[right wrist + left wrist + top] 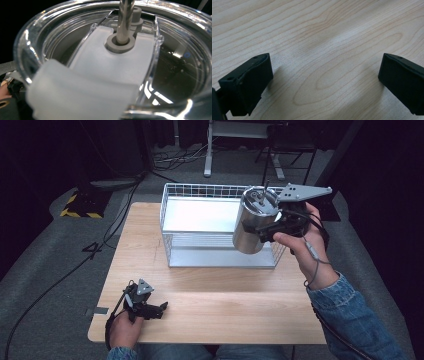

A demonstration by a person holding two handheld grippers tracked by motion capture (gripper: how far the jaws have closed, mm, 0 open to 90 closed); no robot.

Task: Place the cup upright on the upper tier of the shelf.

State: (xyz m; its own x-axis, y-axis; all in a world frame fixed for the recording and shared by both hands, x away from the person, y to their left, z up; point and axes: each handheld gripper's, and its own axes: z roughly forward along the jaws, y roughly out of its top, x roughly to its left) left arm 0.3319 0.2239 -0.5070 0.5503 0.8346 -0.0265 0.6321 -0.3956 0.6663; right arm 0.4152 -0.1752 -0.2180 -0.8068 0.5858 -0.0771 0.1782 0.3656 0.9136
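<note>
A steel tumbler [252, 222] with a clear lid and a metal straw hangs tilted in the air over the right part of the white wire basket [172, 222]. My right gripper [267, 227] is shut on it, gripping it near the top from the right side. In the right gripper view the clear lid [175, 72], its frosted slider [100, 75] and the straw [125, 20] sit very close to the camera. My left gripper [161, 309] rests low at the table's front left, open, with bare wood between its jaws [324, 75].
The light wooden table [210, 295] has bare wood in front of the basket and at its left. Dark floor with cables and a desk frame lies beyond the far edge. A yellow-black striped block [80, 205] sits on the floor at the left.
</note>
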